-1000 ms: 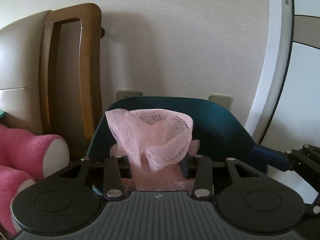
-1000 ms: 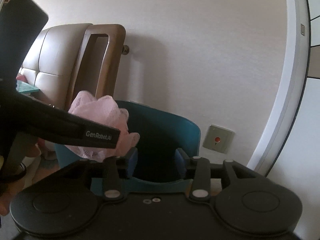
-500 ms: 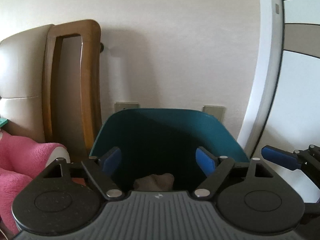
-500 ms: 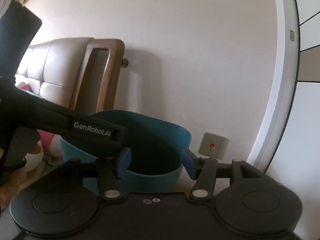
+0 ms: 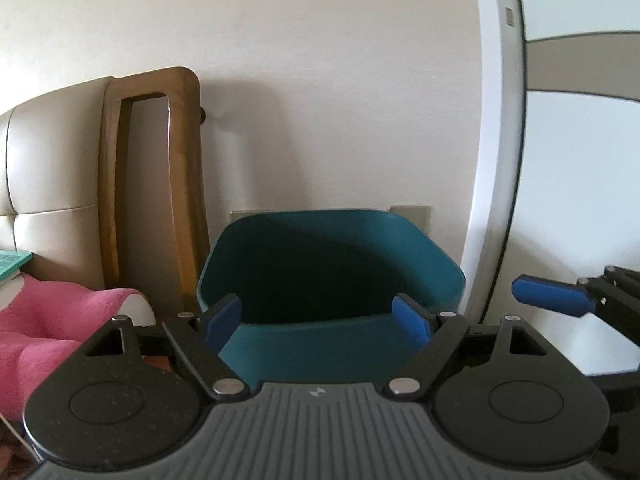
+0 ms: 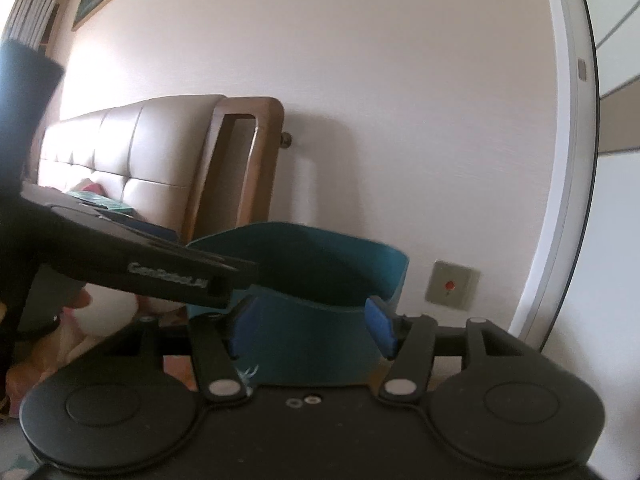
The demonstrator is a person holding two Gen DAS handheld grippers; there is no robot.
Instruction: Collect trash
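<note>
A teal trash bin [image 5: 328,344] stands against the wall, open at the top; it also shows in the right wrist view [image 6: 304,340]. Its inside is dark and I cannot see the pink mesh trash. My left gripper [image 5: 318,322] is open and empty, level with the bin's near rim. My right gripper [image 6: 310,330] is open and empty in front of the bin, to the right of the left one; one of its blue fingers [image 5: 552,300] shows in the left wrist view.
A wooden chair frame [image 5: 156,184] and a beige padded headboard [image 5: 48,168] stand left of the bin. A pink plush blanket [image 5: 52,320] lies at lower left. A white door frame [image 5: 492,160] runs up on the right. Wall sockets [image 6: 452,286] sit behind the bin.
My left gripper opened and let go of the pink mesh trash, which dropped into the bin and out of sight. Both grippers then pulled back and up from the bin.
</note>
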